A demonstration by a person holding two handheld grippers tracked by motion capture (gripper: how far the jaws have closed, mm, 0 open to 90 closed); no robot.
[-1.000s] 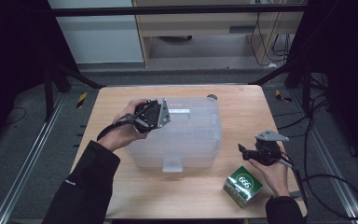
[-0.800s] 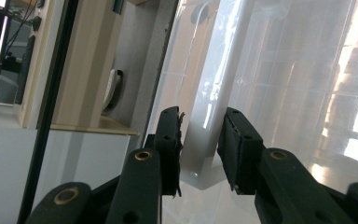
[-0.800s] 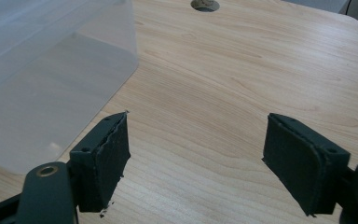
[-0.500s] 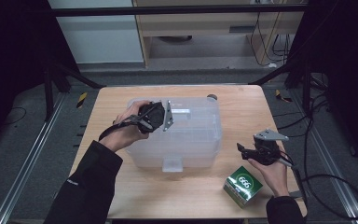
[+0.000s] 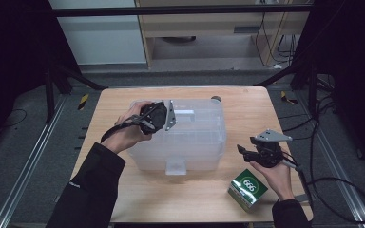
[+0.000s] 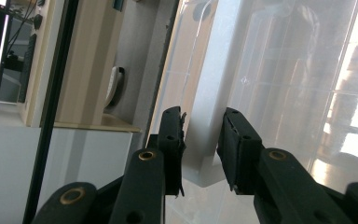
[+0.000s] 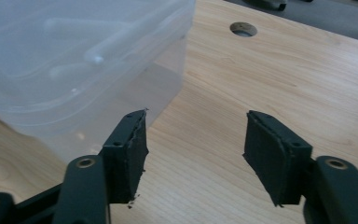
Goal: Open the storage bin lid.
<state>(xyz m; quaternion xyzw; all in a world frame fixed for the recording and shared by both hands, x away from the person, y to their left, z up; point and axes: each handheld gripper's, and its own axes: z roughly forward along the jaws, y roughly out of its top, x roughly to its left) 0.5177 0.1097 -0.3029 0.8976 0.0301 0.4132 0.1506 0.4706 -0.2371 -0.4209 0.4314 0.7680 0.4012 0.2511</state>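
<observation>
1. Clear plastic bin (image 5: 183,135) sits at table (image 5: 247,102) centre; left gripper (image 5: 159,116) is clamped on its lid latch (image 6: 205,135).
2. Right gripper (image 5: 247,152), jaws apart, just been closing on nothing, is at 3 o'clock of the bin.
3. Green box (image 5: 248,189) lies at 5 o'clock.
4. Right gripper view adds a table hole (image 7: 243,29).

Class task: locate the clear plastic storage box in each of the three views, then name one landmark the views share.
High view: clear plastic storage box at table centre.
Left gripper view: its handle part between the jaws, right of centre.
Right gripper view: upper left.
Shared landmark: the wooden table, also in the right gripper view.
</observation>
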